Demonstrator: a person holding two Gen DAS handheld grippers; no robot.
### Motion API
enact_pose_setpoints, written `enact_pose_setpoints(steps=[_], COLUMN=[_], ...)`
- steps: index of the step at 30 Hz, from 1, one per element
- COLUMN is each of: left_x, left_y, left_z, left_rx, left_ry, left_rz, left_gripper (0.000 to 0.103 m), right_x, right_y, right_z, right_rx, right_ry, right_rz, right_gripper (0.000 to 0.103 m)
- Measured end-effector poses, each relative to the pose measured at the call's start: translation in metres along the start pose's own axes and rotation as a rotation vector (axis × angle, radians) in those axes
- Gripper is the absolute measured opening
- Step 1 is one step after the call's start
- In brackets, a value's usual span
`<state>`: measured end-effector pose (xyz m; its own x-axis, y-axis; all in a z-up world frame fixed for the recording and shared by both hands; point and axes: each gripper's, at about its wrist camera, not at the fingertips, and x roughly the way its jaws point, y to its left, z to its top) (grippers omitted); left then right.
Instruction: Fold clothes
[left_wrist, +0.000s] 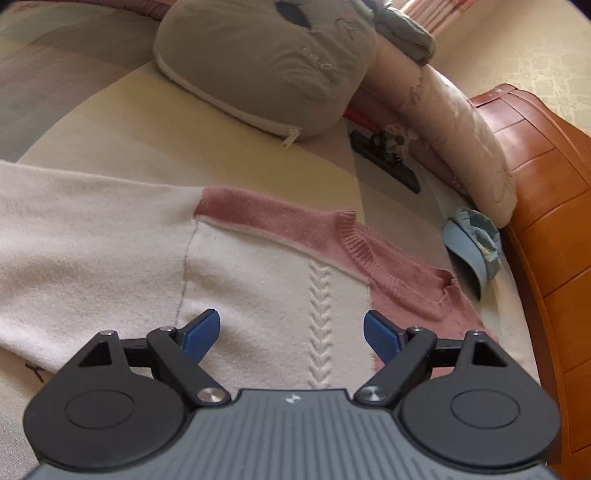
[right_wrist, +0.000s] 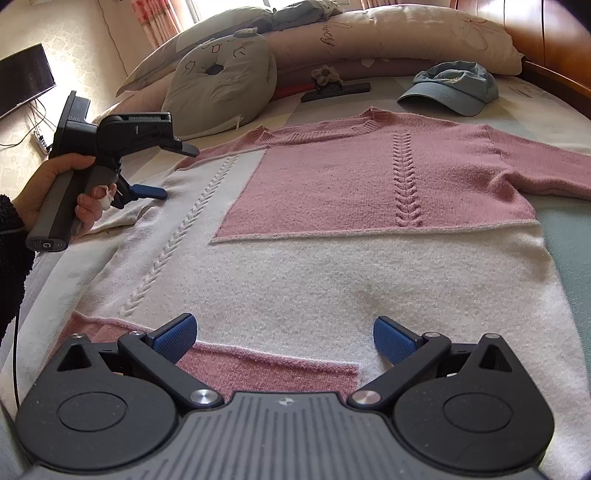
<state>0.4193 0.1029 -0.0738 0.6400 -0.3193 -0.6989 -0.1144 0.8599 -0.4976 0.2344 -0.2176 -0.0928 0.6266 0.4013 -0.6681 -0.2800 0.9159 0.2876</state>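
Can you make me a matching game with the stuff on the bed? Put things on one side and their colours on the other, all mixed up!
Things:
1. cap
2. sweater
3. cushion
4. gripper pads

Colours:
A. pink and white
B. dark blue
C. light blue
D. grey-green

Right pairs: 1-C, 2-A, 3-D, 4-B

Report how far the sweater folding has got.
Done: the sweater lies spread flat on the bed, front up. In hand: nothing; the left gripper and right gripper hover open above it. Left: every fold, since both sleeves lie unfolded.
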Motion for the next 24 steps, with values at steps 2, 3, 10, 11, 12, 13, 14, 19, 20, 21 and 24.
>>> enact_pose_setpoints(steps=[2, 3, 10, 11, 12, 13, 14, 19, 20, 21, 24], left_x=[0.006, 0.012, 0.046, 0.049, 0.055, 0.060, 0.065, 0.084, 0.085, 0.086, 0.079], left_y=[-0.005, -0.005, -0.004, -0.003, -0.003, -0.003, -0.002, -0.001, -0.002, -0.005, -0.010], left_z=[0.003, 0.004, 0.032, 0.038, 0.044, 0.050, 0.055, 0.069, 0.070, 0.069, 0.067], left_rx=[0.033, 0.046, 0.066, 0.061, 0.061, 0.060, 0.057, 0.054, 0.052, 0.065, 0.078], left_ry=[0.017, 0.033, 0.052, 0.045, 0.037, 0.030, 0.014, -0.032, -0.033, -0.031, -0.008], left_rz=[0.002, 0.024, 0.099, 0.101, 0.112, 0.123, 0.127, 0.109, 0.110, 0.117, 0.127], left_gripper=[0.087, 0.087, 0.086, 0.087, 0.087, 0.087, 0.087, 0.095, 0.098, 0.098, 0.098], right_x=[-0.002, -0.003, -0.003, -0.003, -0.003, -0.003, -0.003, -0.002, -0.002, -0.002, -0.003], right_y=[0.000, 0.000, -0.002, -0.002, -0.002, -0.003, -0.003, -0.005, -0.005, -0.005, -0.005], right_z=[0.000, 0.000, 0.000, 0.000, 0.000, 0.000, 0.000, 0.001, 0.001, 0.001, 0.001], right_rx=[0.007, 0.009, 0.008, 0.011, 0.011, 0.011, 0.012, 0.010, 0.012, 0.011, 0.014], right_ry=[-0.001, -0.002, 0.006, 0.008, 0.009, 0.010, 0.011, 0.015, 0.014, 0.015, 0.015], right_rz=[0.005, 0.009, 0.006, 0.008, 0.011, 0.013, 0.015, 0.023, 0.024, 0.023, 0.024], right_gripper=[0.103, 0.103, 0.103, 0.103, 0.103, 0.103, 0.103, 0.103, 0.103, 0.103, 0.103])
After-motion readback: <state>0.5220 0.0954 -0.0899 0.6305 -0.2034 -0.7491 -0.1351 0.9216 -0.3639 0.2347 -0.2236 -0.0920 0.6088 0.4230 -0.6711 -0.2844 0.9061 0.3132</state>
